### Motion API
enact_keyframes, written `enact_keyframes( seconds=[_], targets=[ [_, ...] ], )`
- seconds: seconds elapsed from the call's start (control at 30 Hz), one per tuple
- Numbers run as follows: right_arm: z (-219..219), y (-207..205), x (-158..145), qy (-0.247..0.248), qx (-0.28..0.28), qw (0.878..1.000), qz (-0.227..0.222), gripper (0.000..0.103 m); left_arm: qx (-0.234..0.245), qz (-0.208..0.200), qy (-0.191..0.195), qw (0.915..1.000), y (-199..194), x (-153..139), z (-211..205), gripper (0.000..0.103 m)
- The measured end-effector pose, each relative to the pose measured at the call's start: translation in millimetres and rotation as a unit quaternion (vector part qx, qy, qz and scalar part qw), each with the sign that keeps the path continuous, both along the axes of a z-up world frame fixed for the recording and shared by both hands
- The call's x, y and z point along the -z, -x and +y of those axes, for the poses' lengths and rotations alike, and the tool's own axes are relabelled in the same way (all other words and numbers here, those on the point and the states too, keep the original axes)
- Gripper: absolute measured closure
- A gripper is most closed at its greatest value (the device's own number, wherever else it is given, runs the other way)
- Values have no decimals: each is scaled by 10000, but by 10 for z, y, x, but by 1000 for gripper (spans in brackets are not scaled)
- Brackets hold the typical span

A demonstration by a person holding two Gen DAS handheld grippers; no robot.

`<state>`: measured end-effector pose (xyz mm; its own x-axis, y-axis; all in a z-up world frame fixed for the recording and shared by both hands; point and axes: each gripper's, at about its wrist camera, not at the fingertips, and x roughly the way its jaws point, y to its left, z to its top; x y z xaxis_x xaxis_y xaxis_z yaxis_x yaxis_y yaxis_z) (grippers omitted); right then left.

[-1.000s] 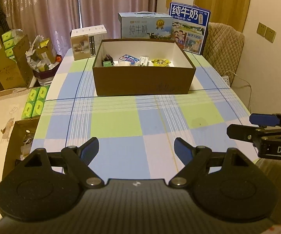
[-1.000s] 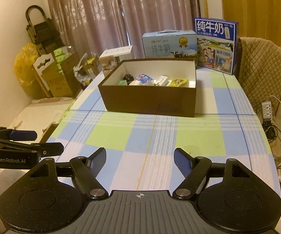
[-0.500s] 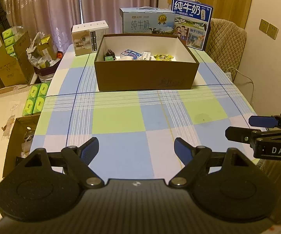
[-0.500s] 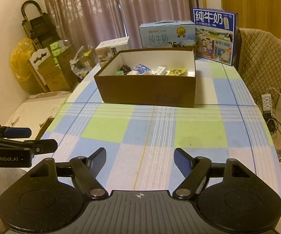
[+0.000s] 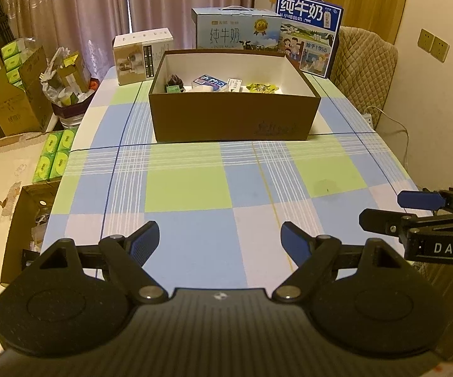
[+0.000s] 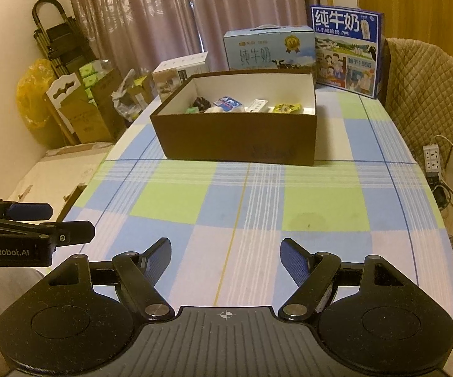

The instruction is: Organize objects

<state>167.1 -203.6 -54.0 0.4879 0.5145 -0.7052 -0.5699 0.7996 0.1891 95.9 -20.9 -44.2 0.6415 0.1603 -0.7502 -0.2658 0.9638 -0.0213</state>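
Left wrist: my left gripper (image 5: 219,237) is spread wide, holding nothing, hovering over the near end of the table (image 5: 188,191). The box (image 5: 232,116) is my landmark: brown, open-topped, sitting toward the far end, well apart from the fingers. Inside it, along the back wall, left to right: a dark lump (image 5: 173,80) above a small green pack (image 5: 173,89), a blue-white pack (image 5: 210,82), a white pack (image 5: 234,84), a yellow wrapper (image 5: 262,88). Behind the box: a light-blue carton (image 5: 237,30) and a dark-blue carton (image 5: 308,36). Behind-left of it: a white carton (image 5: 143,55). The right gripper (image 5: 415,210) pokes in from the right edge, seen side-on, well short of the box; can't tell its spread from here.

Right wrist: my right gripper (image 6: 225,256) is also wide apart and empty, over the near part of the table (image 6: 258,229), box (image 6: 236,135) well ahead. Same row of items inside: green pack (image 6: 192,110), blue-white pack (image 6: 228,102), white pack (image 6: 257,105), yellow wrapper (image 6: 286,107). Light-blue carton (image 6: 269,48) and dark-blue carton (image 6: 346,50) stand behind the box, white carton (image 6: 181,70) behind-left. Left gripper (image 6: 35,229) enters at the left edge, side-on, near the table edge. A quilted chair (image 6: 424,88) sits right of the box.
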Motion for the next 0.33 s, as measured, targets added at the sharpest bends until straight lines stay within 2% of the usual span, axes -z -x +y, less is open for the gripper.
enact_keyframes(
  seconds=[0.33],
  targets=[
    [-6,-11,22,23,40,10000,9,29,26,-32,33,10000,-22,31,-15,21]
  ],
)
